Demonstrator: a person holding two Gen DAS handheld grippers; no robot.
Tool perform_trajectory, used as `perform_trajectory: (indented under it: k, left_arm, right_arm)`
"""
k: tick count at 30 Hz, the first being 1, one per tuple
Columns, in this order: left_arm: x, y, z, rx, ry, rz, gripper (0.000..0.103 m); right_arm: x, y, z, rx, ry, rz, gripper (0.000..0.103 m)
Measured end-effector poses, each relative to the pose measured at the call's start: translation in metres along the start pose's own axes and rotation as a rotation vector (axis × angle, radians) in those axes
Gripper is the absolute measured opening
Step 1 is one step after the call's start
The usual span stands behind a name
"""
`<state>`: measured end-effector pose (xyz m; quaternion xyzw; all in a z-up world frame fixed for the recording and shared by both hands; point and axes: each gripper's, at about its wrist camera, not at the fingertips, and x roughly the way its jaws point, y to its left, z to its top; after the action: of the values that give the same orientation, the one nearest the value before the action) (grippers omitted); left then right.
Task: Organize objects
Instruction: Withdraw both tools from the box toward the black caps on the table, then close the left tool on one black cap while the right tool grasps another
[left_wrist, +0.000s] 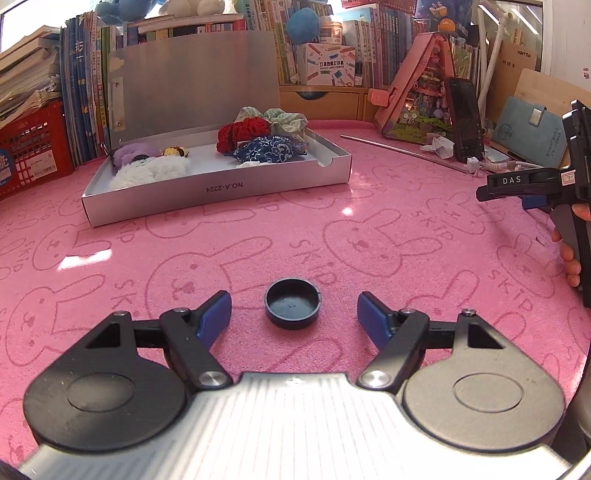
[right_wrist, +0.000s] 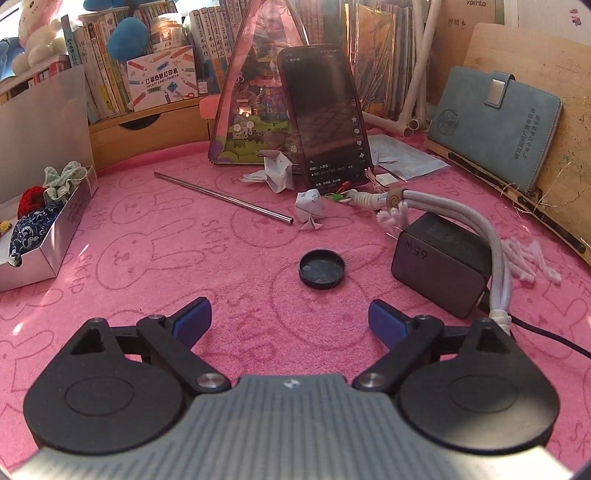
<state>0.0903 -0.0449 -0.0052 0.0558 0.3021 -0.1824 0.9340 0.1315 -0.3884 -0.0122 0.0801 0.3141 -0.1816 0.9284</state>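
One charger (right_wrist: 441, 265) (cabled) beside black cap (right_wrist: 322, 268)

Two hand-held tools hover low, both angled downward. The left black two-finger tool with blue pads (left_wrist: 294, 312) has its jaws spread wide, nothing pressed between the blue pads (left_wrist: 216, 314). The right black two-finger tool with blue pads (right_wrist: 290, 321) also stands wide apart, its pads (right_wrist: 386, 321) gripping nothing. Seen from the left side, the right tool's black body juts in sideways, a person's bare hand (left_wrist: 569, 254) wrapped around its grey handle, fingers curled at the grip.
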Motion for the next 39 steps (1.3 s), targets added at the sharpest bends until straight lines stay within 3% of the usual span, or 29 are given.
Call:
perform_trajectory:
  k: [8,21,24,29,32,39]
  left_arm:
    - [-0.001,-0.002,-0.001,0.011,-0.011,0.015,0.074]
    - [-0.002,-0.008,-0.002,0.029,-0.031,0.004,0.056]
    - [-0.001,-0.008,-0.001,0.030,-0.035,0.001,0.051]
    - [-0.002,-0.006,0.000,0.008,-0.042,0.016,0.038]
    - [-0.002,-0.004,0.002,-0.003,-0.051,0.020,0.038]
    - [-0.007,-0.001,0.005,-0.010,-0.064,0.023,0.038]
  right_arm:
    - [0.005,-0.005,0.003,-0.004,0.003,0.019,0.088]
    - [0.012,-0.009,0.009,-0.028,-0.009,0.032,0.074]
    - [0.016,-0.008,0.011,-0.040,-0.012,0.030,0.064]
    - [0.018,-0.010,0.014,-0.022,-0.025,0.008,0.028]
    - [0.016,-0.013,0.014,-0.007,-0.029,0.021,0.020]
    - [0.005,-0.007,0.015,-0.023,-0.055,0.056,0.017]
